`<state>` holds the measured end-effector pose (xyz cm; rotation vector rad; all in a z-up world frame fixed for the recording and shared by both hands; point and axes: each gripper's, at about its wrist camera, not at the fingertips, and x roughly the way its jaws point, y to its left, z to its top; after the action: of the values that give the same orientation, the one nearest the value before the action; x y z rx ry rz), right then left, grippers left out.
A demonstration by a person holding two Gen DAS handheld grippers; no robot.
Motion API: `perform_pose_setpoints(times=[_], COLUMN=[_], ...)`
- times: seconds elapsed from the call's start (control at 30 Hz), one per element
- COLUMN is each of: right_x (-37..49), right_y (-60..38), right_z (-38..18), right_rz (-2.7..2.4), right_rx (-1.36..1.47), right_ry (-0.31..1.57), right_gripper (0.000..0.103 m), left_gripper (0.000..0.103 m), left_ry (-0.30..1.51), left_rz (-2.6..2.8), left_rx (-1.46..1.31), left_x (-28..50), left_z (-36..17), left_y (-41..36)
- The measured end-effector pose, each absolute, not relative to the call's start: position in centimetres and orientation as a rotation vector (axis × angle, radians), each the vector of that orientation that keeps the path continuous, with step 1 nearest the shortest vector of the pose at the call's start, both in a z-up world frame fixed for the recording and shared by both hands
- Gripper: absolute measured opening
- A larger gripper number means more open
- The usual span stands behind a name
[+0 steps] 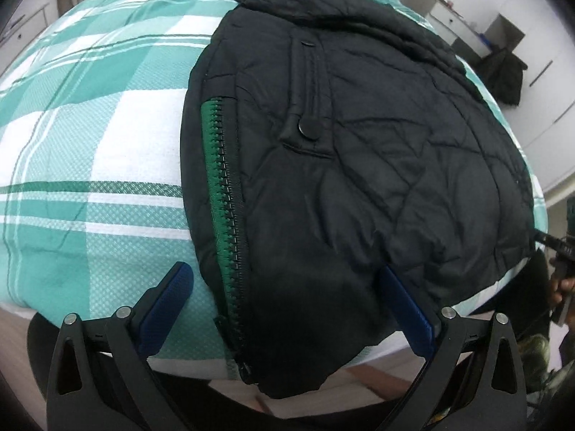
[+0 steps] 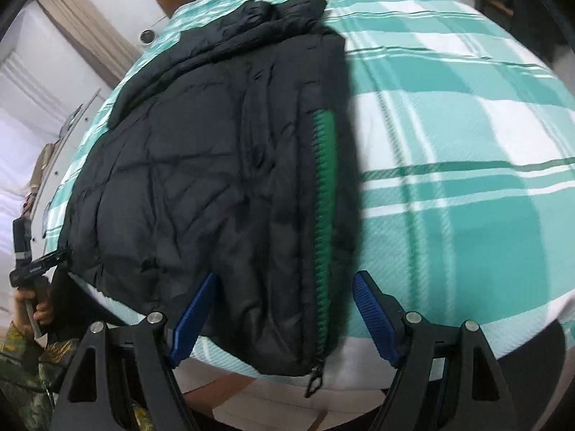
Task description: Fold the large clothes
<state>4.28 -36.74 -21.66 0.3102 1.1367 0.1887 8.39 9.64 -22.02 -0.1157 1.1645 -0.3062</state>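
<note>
Bottom of each wrist view: left hand-held gripper (image 1: pixel 287 298) and right hand-held gripper (image 2: pixel 284 305) both stand released, blue pads wide apart and pointing steeply down, each straddling the hem of the black quilted jacket (image 1: pixel 359 161) without pinching it; likely lined up to take the hem for the next fold. The jacket lies flat mid-frame on the bed (image 1: pixel 90 143) with its teal plaid cover, green zipper tape (image 2: pixel 325 186) exposed along one edge, collar at the top.
</note>
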Motion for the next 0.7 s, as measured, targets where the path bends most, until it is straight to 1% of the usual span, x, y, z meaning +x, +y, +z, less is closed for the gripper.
perform_pose_setpoints(times=[0.07, 0.1, 0.13, 0.17, 0.2, 0.23, 0.27, 0.3, 0.37, 0.4, 0.57, 0.7], right_x=[4.3, 4.4, 4.4, 4.5, 4.5, 4.6, 4.5, 4.5, 4.4, 4.3, 3.9, 3.1], right_y=[-36.4, -36.4, -36.5, -36.5, -36.7, -36.9, -37.1, -37.1, -36.9, -36.8, -37.2, -37.2], right_z=[-21.9, -22.1, -22.1, -22.0, -21.8, -21.6, -21.2, -20.8, -19.6, -18.9, -15.3, -14.6], right_rz=[0.206, 0.209, 0.208, 0.204, 0.205, 0.222, 0.232, 0.241, 0.266, 0.273, 0.317, 0.344], right_rx=[0.315, 0.317, 0.326, 0.333, 0.339, 0.358, 0.375, 0.387, 0.394, 0.395, 0.419, 0.411], right_ry=[1.137, 1.141, 1.146, 1.15, 1.154, 1.154, 1.151, 1.15, 1.139, 1.129, 1.072, 1.095], right_gripper=[0.081, 0.081, 0.078, 0.065, 0.042, 0.038, 0.032, 0.027, 0.023, 0.021, 0.021, 0.021], left_gripper=[0.102, 0.099, 0.094, 0.076, 0.059, 0.048, 0.034, 0.027, 0.019, 0.017, 0.016, 0.015], left_ry=[1.17, 1.174, 1.178, 1.189, 1.198, 1.205, 1.209, 1.205, 1.193, 1.178, 1.126, 1.134], left_rz=[-0.317, -0.326, -0.335, -0.349, -0.355, -0.355, -0.363, -0.363, -0.369, -0.369, -0.397, -0.413], left_rx=[-0.137, -0.15, -0.162, -0.171, -0.174, -0.176, -0.187, -0.199, -0.218, -0.225, -0.322, -0.307], left_x=[8.5, 8.6, 8.5, 8.4, 8.4, 8.3, 8.2, 8.2, 7.9, 7.7, 7.1, 6.2], left_z=[-22.1, -22.0, -21.9, -21.8, -21.7, -21.5, -21.4, -21.0, -20.1, -19.4, -16.4, -15.9], left_y=[9.7, 9.8, 9.8, 9.8, 9.9, 10.0, 10.1, 10.1, 10.2, 10.2, 10.9, 11.1])
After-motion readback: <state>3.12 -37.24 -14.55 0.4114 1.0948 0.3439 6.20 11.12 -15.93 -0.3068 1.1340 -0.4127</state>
